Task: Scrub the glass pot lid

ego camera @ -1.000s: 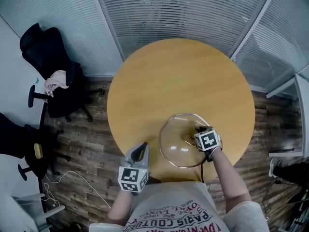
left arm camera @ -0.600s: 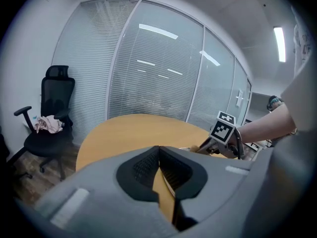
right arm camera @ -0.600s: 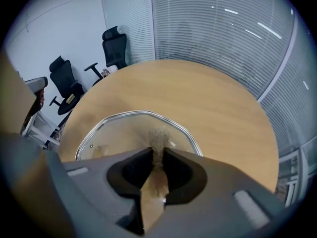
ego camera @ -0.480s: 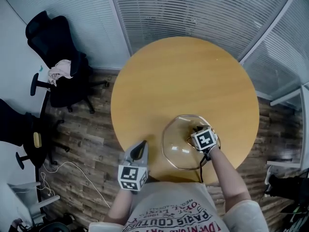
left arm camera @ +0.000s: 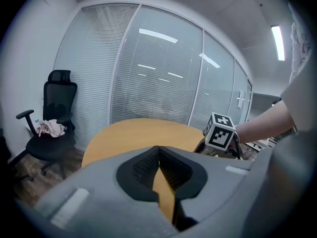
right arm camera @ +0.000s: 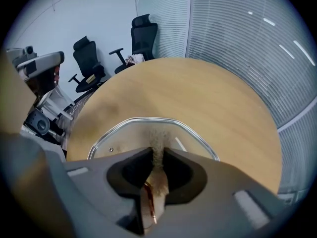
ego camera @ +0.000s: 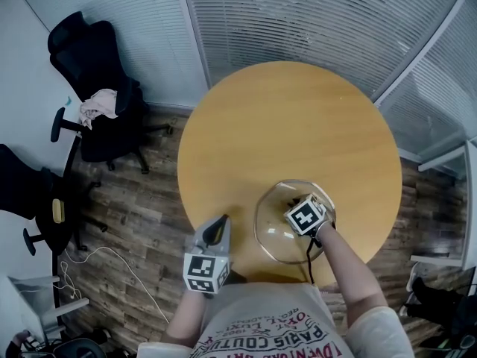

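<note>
The glass pot lid (ego camera: 277, 226) lies on the round wooden table (ego camera: 283, 125) near its front edge; in the right gripper view the steel-rimmed lid (right arm camera: 121, 133) fills the foreground. My right gripper (ego camera: 299, 206) is over the lid's middle, shut on a brownish fibrous scrubber (right arm camera: 157, 139) whose end rests against the glass. My left gripper (ego camera: 221, 223) hangs at the table's front left edge, apart from the lid. In its own view the left gripper (left arm camera: 159, 150) is shut with nothing between its jaws. The right gripper's marker cube (left arm camera: 220, 131) shows there to the right.
A black office chair (ego camera: 97, 80) with a pinkish cloth (ego camera: 97, 104) stands left of the table, another chair (ego camera: 33, 200) further left. Glass walls with blinds (ego camera: 313, 13) close the far side. A cable (ego camera: 104, 263) lies on the wooden floor.
My right gripper has slid a little leftward across the lid with the scrubber. The left gripper has stayed put. The head view has shifted slightly.
</note>
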Demonstrator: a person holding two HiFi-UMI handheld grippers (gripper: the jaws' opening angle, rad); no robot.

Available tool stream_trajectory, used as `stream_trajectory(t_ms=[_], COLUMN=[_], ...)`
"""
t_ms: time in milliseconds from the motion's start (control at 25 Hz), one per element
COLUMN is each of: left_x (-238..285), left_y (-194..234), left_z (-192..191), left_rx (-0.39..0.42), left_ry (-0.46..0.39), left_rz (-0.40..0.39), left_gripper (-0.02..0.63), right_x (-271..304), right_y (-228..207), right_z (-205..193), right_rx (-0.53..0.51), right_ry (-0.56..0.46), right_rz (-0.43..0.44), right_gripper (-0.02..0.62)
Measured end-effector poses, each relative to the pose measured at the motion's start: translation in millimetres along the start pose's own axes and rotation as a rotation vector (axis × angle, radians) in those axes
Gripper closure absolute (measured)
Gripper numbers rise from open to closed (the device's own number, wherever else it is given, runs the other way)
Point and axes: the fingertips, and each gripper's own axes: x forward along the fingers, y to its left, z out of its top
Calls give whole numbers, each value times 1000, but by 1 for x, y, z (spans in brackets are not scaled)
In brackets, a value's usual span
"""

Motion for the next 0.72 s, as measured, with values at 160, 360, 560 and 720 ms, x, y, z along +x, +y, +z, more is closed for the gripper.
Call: stream_trajectory(t_ms=[160, 360, 560, 720], left_x=[-8, -16, -25, -31], left_y=[3, 7, 13, 18], left_z=[-6, -6, -11, -13], left_rx=[-6, -16, -28, -37], left_ry=[1, -13, -20, -20], left_rz=[8, 19, 32, 41], left_gripper=[598, 598, 598, 598], right_x=[-1, -1, 6, 7], right_y=[12, 32, 52, 67], right_z=[12, 14, 18, 17], right_rx=[-99, -243, -375, -463], right_ry=[-27, -24, -8, 28], right_rz=[-20, 14, 27, 33], right_gripper=[528, 528, 528, 528])
